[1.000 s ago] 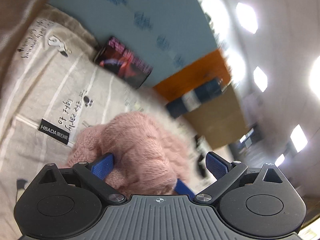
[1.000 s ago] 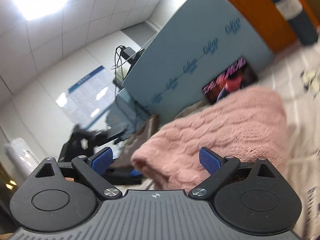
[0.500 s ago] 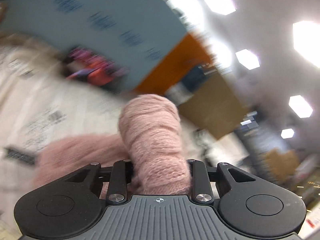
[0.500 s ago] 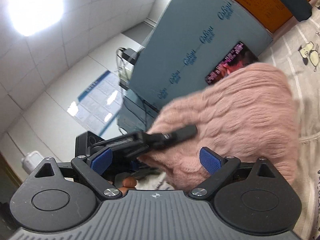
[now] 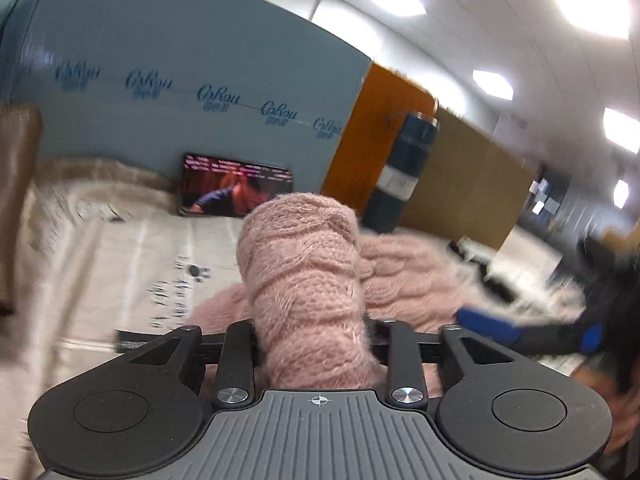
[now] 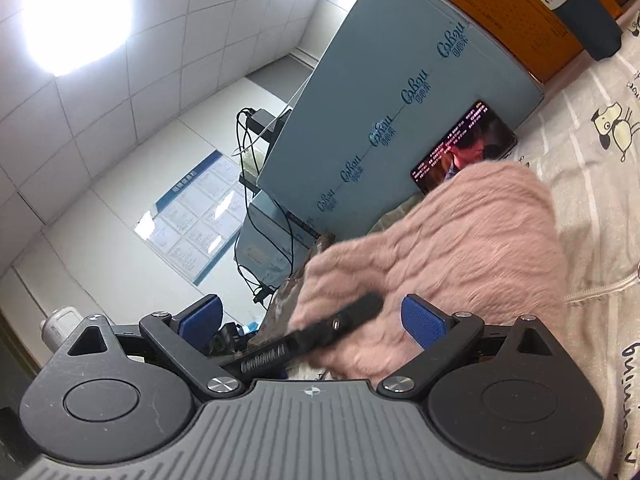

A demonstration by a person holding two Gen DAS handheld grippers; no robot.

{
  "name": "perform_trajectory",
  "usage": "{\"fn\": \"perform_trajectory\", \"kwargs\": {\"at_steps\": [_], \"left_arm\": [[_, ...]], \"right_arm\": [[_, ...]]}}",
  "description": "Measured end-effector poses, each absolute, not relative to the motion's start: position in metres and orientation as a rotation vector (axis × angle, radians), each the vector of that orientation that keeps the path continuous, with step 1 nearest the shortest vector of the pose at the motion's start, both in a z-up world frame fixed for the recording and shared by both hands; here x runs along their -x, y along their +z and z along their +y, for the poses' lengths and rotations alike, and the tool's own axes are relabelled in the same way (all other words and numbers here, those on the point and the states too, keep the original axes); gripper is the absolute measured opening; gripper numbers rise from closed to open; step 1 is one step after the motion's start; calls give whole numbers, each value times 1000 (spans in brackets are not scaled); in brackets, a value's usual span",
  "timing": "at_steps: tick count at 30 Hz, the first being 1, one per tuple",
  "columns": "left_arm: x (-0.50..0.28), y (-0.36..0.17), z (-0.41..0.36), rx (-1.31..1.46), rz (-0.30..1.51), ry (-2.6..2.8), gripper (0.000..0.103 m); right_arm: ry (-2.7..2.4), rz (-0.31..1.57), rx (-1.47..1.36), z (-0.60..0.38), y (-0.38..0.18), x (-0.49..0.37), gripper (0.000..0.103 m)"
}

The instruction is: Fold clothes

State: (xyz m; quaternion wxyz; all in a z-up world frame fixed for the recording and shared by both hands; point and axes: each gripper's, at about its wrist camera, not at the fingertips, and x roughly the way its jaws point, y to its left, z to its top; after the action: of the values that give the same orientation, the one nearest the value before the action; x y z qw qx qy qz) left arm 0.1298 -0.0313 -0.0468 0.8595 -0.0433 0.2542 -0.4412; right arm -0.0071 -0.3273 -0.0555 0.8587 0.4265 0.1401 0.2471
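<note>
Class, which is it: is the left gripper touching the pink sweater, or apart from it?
Touching. In the left wrist view a bunched roll of the pink sweater sits between the jaws of the left gripper, both pressed against the knit, though they are easing open.

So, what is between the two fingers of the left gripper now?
In the left wrist view, a bunched fold of the pink sweater fills the gap of the left gripper, whose jaws are opening slightly around it.

Each camera sits just behind its own gripper, looking forward along the fingers, low over the bed. The left view faces the blue board (image 5: 192, 80) nearly head-on; the right view sees it tilted, from one side. Both are very near the pink sweater (image 5: 304, 280) and share the phone (image 5: 236, 186) and bottle (image 5: 400, 176).
</note>
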Motion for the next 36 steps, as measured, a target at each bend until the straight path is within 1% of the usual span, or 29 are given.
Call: {"fn": "perform_trajectory", "kwargs": {"at_steps": [1, 2, 3, 4, 5, 6, 7, 10, 15, 18, 23, 26, 31, 33, 36], "left_arm": [[-128, -48, -32, 66, 528, -911, 37], [-127, -47, -33, 68, 526, -903, 39], [-124, -44, -31, 81, 519, -906, 45], [-120, -40, -30, 94, 513, -908, 61], [-117, -37, -28, 109, 506, -909, 73], [-114, -35, -26, 137, 501, -906, 89], [-112, -33, -23, 171, 497, -906, 91], [-110, -30, -18, 192, 478, -899, 92], [-114, -39, -24, -13, 457, -617, 92], [-123, -51, -22, -51, 491, -532, 94], [-136, -57, -14, 11, 550, -537, 94], [-136, -58, -7, 79, 563, -560, 94], [-138, -57, 6, 311, 673, -629, 93], [-137, -61, 3, 305, 708, -611, 96], [-134, -64, -4, 275, 702, -613, 99]], "right_arm": [[515, 296, -891, -327, -56, 7, 97], [506, 298, -885, -326, -56, 7, 97], [498, 301, -879, -326, -56, 6, 97], [492, 302, -875, -326, -56, 6, 97], [487, 303, -872, -325, -56, 6, 97], [485, 302, -870, -325, -56, 6, 97], [485, 300, -871, -326, -55, 7, 97], [486, 298, -868, -327, -55, 7, 97], [451, 270, -820, -327, -48, 12, 97], [382, 258, -771, -330, -44, 16, 97], [234, 248, -619, -324, -39, 20, 97], [138, 294, -575, -324, -43, 15, 97], [65, 416, -603, -329, -59, -1, 97], [82, 444, -625, -330, -64, -4, 97], [92, 479, -640, -329, -69, -8, 97]]}}
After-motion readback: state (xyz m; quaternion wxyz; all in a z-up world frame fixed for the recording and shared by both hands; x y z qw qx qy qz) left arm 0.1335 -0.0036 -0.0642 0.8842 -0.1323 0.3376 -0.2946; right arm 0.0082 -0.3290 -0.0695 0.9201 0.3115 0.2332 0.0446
